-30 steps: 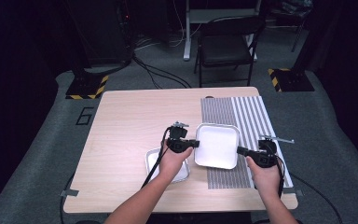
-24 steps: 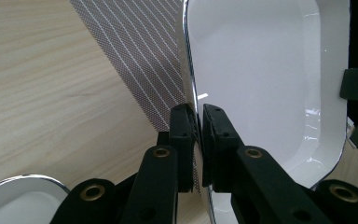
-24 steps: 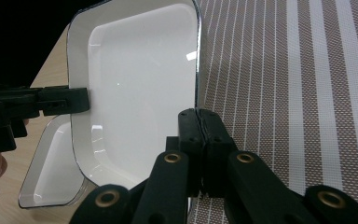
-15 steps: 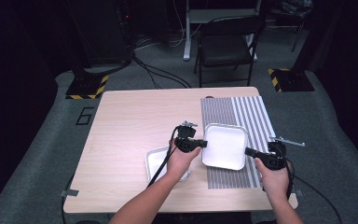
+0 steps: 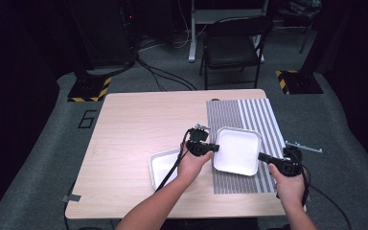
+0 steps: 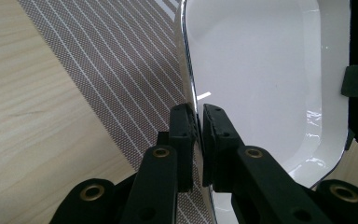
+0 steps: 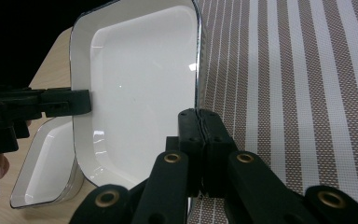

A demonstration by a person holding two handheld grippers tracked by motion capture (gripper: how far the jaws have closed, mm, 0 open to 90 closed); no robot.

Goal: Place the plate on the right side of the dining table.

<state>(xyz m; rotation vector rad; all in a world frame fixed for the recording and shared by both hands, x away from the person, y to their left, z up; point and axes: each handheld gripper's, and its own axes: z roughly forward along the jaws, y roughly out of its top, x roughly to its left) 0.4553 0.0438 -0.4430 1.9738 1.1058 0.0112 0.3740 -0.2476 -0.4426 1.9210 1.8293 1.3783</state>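
Both forearms forward, left tool (image 5: pixel 214 147) and right tool (image 5: pixel 261 156) (jaws pinched) facing inward.

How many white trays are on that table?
2. One white tray is held at opposite rims by the left gripper and right gripper over the striped mat; the other tray rests on the table.

Two white trays (image 5: pixel 237 150) (image 5: pixel 163 165), one striped mat (image 5: pixel 254 115), one chair (image 5: pixel 232 45), two claws (image 5: pixel 215 147) (image 5: pixel 261 155).
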